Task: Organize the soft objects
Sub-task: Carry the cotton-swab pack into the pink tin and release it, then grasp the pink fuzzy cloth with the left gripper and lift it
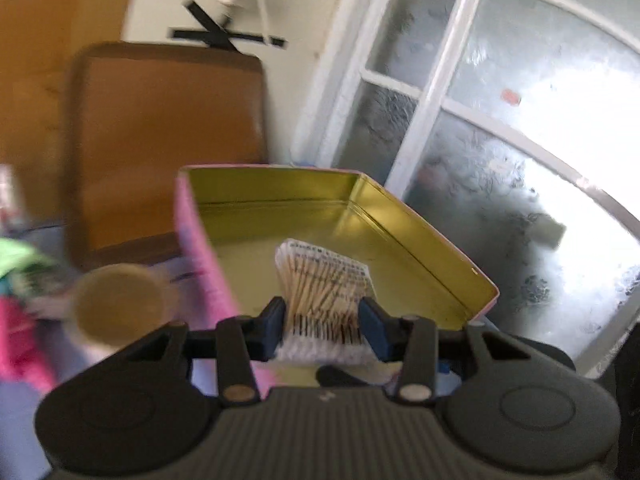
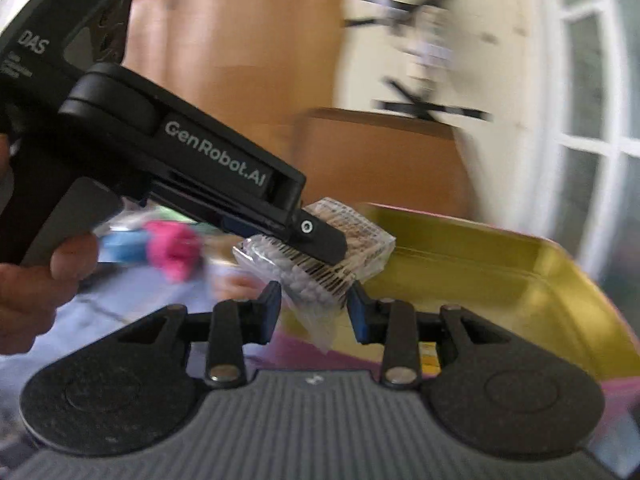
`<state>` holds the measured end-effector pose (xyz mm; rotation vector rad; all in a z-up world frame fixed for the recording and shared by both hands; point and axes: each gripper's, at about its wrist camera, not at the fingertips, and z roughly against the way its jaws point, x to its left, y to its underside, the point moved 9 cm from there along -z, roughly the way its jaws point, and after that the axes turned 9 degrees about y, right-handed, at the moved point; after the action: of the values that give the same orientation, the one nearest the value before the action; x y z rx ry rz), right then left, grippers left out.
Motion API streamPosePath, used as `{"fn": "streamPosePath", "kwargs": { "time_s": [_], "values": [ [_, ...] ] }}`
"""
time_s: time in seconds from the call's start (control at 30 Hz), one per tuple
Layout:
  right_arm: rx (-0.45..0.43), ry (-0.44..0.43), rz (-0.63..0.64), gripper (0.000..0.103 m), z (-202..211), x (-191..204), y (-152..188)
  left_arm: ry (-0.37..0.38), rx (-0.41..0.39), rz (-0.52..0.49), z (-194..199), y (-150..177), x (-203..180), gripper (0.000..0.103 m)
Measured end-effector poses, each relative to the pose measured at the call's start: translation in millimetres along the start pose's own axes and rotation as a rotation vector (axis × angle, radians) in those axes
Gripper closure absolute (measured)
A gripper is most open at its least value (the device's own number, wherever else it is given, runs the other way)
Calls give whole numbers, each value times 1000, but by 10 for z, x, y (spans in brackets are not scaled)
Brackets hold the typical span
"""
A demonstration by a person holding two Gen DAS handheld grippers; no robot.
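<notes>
Left wrist view: the left hand-held gripper [image 1: 323,322] is squeezing a swab pack [image 1: 326,280] between its blue pads and holding it over the open tin [image 1: 420,232]. A cup [image 1: 120,304] is sitting at the left, blurry.

Right wrist view: the right hand-held gripper [image 2: 313,309] is standing partly open, with the swab pack [image 2: 320,248] just in front of it. The left hand-held gripper [image 2: 324,242] is gripping the pack beside the tin [image 2: 500,256].
</notes>
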<state>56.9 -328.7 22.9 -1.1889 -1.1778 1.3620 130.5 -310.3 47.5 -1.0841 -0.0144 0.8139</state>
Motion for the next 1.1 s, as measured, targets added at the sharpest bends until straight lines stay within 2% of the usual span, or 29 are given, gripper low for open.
{"fn": "streamPosePath", "kwargs": {
  "time_s": [0.03, 0.07, 0.13, 0.23, 0.3, 0.37, 0.43, 0.47, 0.57, 0.63, 0.73, 0.87, 0.93, 1.0, 1.03, 1.07, 1.1],
  "values": [
    [9, 33, -6, 62, -101, -116, 25, -21, 8, -4, -106, -10, 2, 57],
    [17, 92, -13, 57, -184, -255, 58, -55, 15, -7, -195, -3, 17, 56],
    [35, 203, -18, 52, -318, -464, 123, -103, 23, -1, -255, 29, 73, 56],
    [32, 282, -48, 52, -401, -663, 188, -97, -5, 1, -66, 102, 106, 56],
    [8, 245, -119, 52, -357, -715, 153, -103, -50, -20, 204, 141, 160, 54],
    [-46, 197, -159, 52, -268, -649, 24, -127, -97, -15, 548, 230, 297, 47],
    [-96, 138, -165, 52, -186, -500, -122, -189, -130, 22, 895, 360, 552, 47],
    [-102, 81, -165, 52, -193, -385, -191, -231, -144, 49, 1042, 432, 699, 47],
    [-61, -142, -157, 53, -229, 124, -320, -346, -177, 159, 1491, 721, 1161, 47],
    [2, -284, -125, 53, -318, 567, -333, -415, -181, 230, 1727, 921, 1425, 47],
    [85, -403, -64, 54, -520, 1155, -278, -461, -195, 323, 2020, 1163, 1669, 47],
    [162, -358, 34, 53, -991, 1666, -192, -471, -216, 370, 2264, 1344, 1768, 47],
    [196, -296, 77, 53, -1206, 1742, -148, -459, -224, 383, 2324, 1382, 1785, 47],
    [217, -264, 110, 53, -1365, 1809, -100, -444, -230, 394, 2344, 1399, 1803, 41],
    [228, -254, 120, 60, -1386, 1809, -77, -439, -234, 397, 2341, 1402, 1790, 40],
    [241, -255, 119, 71, -1384, 1791, -49, -431, -236, 399, 2348, 1403, 1788, 40],
    [244, -276, 104, 72, -1328, 1754, -50, -420, -238, 400, 2353, 1413, 1766, 40]
  ]
}}
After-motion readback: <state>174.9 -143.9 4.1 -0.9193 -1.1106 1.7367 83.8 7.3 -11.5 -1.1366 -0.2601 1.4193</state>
